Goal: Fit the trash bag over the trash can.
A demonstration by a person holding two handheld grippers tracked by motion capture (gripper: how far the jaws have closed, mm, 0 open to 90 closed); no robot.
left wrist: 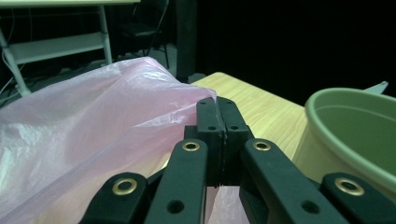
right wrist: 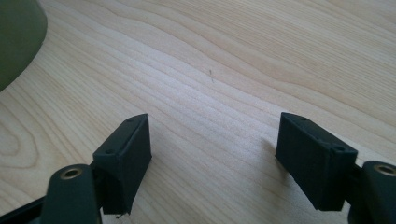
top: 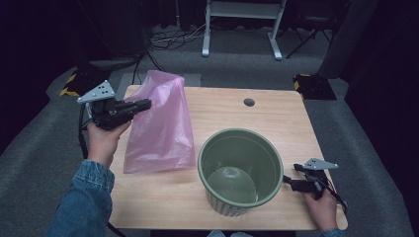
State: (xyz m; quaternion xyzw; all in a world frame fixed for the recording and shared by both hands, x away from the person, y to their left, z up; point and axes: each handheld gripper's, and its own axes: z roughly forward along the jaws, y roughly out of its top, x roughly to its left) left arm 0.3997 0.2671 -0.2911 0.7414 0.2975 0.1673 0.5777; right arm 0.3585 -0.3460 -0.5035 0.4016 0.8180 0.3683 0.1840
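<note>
A thin pink plastic bag (top: pixel 160 128) lies at the left of the wooden table (top: pixel 281 123), its top corner lifted off the wood. My left gripper (top: pixel 144 104) is shut on that raised corner. In the left gripper view the jaws (left wrist: pixel 217 112) stand pressed together with the pink film of the bag (left wrist: pixel 93 126) pinched between them. A ribbed green pot (top: pixel 222 205) stands upright and empty at front centre, seen also to the right of the left jaws (left wrist: pixel 327 154). My right gripper (top: pixel 290 174) rests low beside the pot's right side, open, with bare wood between its jaws (right wrist: pixel 217 135).
A round hole (top: pixel 249 102) sits in the tabletop near its far edge. Beyond the table are a white desk frame (top: pixel 206 34), loose cables on the grey carpet and dark surroundings. The green pot's wall (right wrist: pixel 16 42) edges the right gripper view's top left.
</note>
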